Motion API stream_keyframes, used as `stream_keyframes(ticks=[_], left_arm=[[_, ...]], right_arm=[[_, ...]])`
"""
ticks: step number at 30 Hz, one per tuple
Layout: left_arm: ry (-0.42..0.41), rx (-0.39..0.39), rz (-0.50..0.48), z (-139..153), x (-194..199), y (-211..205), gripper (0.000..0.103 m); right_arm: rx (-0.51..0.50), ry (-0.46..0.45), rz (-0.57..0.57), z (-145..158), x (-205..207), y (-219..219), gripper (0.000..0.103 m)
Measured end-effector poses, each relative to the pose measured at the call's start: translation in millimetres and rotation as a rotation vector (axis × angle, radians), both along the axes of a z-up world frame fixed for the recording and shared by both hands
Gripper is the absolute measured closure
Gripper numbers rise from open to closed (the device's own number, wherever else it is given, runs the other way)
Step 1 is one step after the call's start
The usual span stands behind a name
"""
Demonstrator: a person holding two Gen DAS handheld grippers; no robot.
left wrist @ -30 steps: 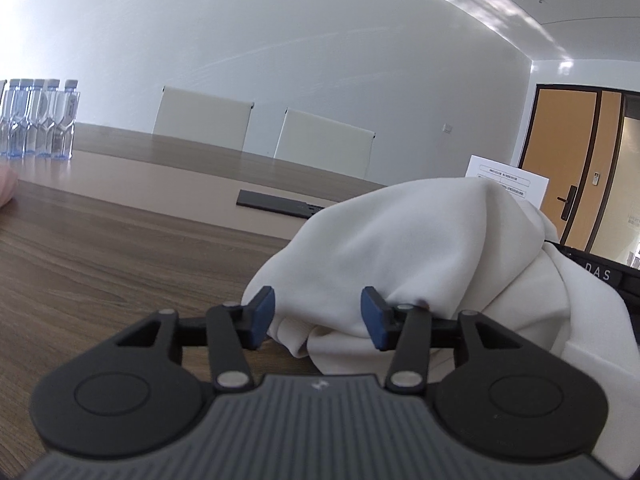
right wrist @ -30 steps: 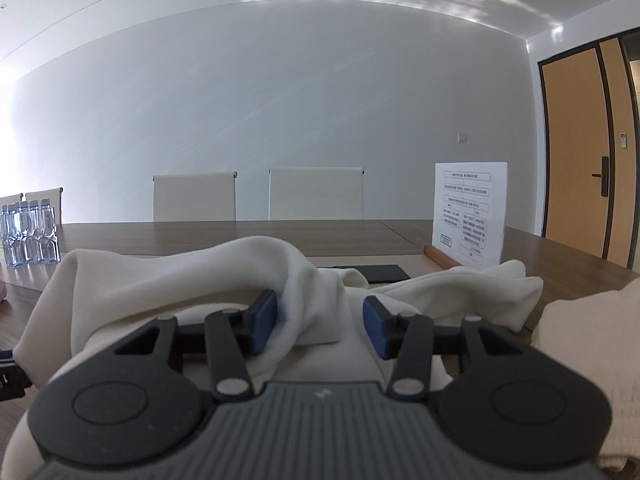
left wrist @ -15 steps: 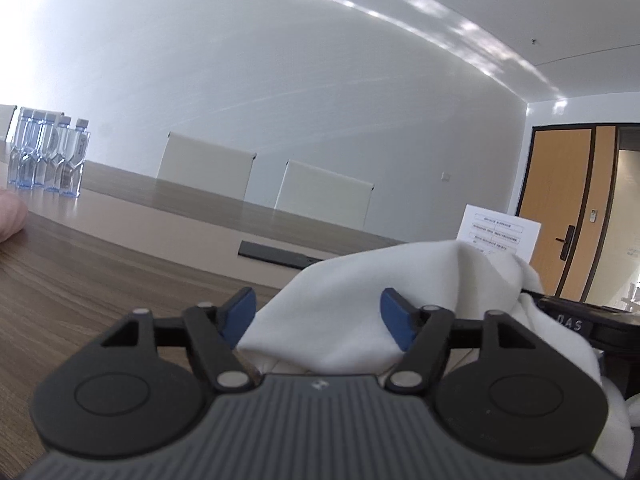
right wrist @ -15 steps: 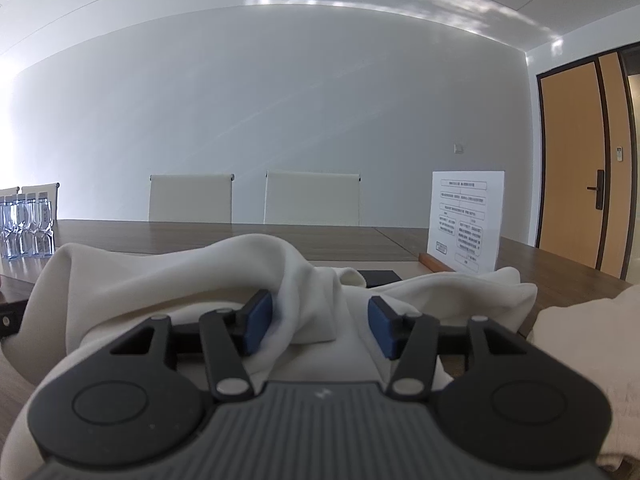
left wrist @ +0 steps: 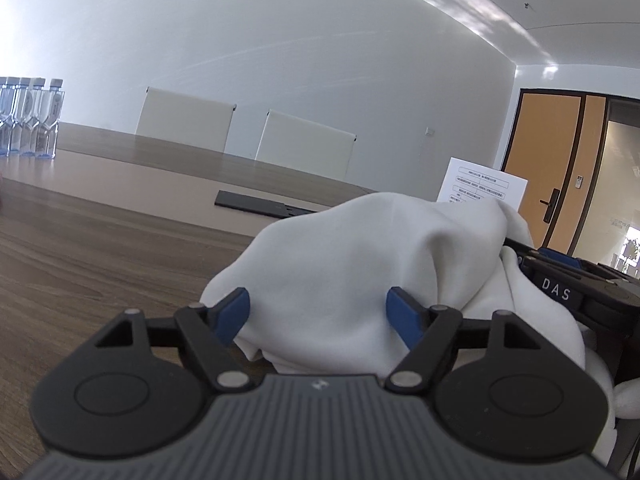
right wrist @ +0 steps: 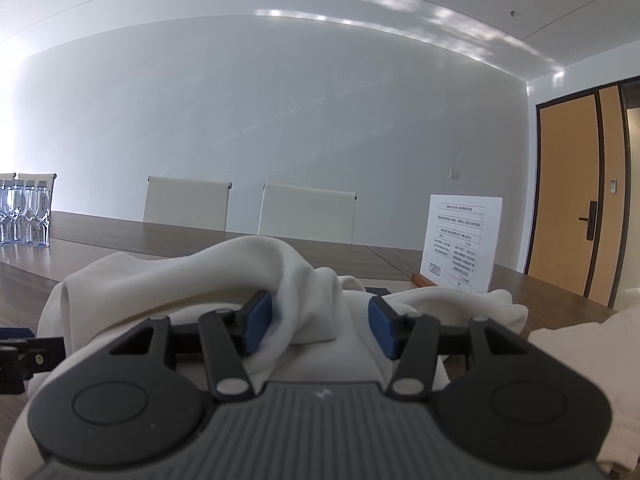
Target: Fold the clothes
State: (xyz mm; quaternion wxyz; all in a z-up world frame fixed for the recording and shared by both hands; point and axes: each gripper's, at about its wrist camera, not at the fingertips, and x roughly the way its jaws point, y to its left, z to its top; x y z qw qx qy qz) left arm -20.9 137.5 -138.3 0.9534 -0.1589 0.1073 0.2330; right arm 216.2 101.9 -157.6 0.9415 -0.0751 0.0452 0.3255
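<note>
- The cream-white soft knit garment sat bunched in a rounded heap on the brown wood-grain tabletop, filling the lower centre and right of the left wrist view; it was not lying flat or folded.
- The left gripper had its jaws wide apart with cloth bulging between them, gripping nothing, probably placed to take a fold.
- The right gripper likewise had its jaws apart around a raised ridge of cloth.
- Crumpled like this, the garment showed no clear long axis or heading; its ridge ran roughly left to right across the right wrist view.
- A second beige cloth lay at the lower right.
</note>
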Motion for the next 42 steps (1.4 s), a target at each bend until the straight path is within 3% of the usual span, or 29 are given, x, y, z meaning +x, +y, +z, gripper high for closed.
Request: stream_keyframes(ticks=[2, 4, 7, 12, 19, 28, 34, 36, 38, 40, 41, 42], left_arm=[[-0.001, 0.01, -0.012, -0.2, -0.3, -1.5, 0.049], [-0.001, 0.035, -0.036, 0.6, -0.4, -5.7, 0.076], [0.007, 0.115, -0.037, 1.9, 0.6, -15.8, 0.097], [0.001, 0.141, -0.015, 2.9, -0.6, -16.8, 0.099], [-0.045, 0.127, 0.089, 9.9, -9.8, -5.9, 0.101], [-0.062, 0.108, 0.177, 15.4, -15.4, -2.6, 0.101], [-0.075, 0.091, 0.221, 18.1, -21.4, -1.0, 0.102], [-0.076, 0.078, 0.221, 18.1, -22.8, 0.7, 0.102], [-0.076, 0.077, 0.217, 18.0, -23.0, 0.2, 0.102], [-0.074, 0.081, 0.211, 18.3, -23.1, -1.2, 0.102], [-0.074, 0.084, 0.207, 18.5, -23.1, -2.3, 0.102], [-0.073, 0.086, 0.202, 18.8, -23.0, -3.2, 0.102]], right_arm=[[-0.009, -0.03, 0.0, 0.8, -8.1, -0.7, 0.041], [-0.004, -0.051, 0.031, 5.9, -21.6, -6.1, 0.035], [0.008, -0.079, 0.089, 14.2, -43.7, -16.2, 0.026], [0.021, -0.072, 0.216, 20.6, -85.0, -40.7, 0.02], [-0.079, -0.068, 0.271, 17.3, -117.7, -57.6, 0.017], [-0.337, -0.037, 0.145, -4.7, -126.5, -42.5, 0.01], [-0.409, -0.053, 0.046, -19.9, -119.9, -38.4, 0.009], [-0.426, -0.072, 0.038, -23.6, -120.0, -38.2, 0.026], [-0.43, -0.11, 0.021, -22.5, -118.9, -36.8, 0.037], [-0.411, -0.251, -0.046, -18.4, -118.8, -36.8, 0.059], [-0.399, -0.355, -0.1, -16.5, -118.4, -36.3, 0.079], [-0.375, -0.406, -0.13, -10.8, -117.1, -35.8, 0.091]])
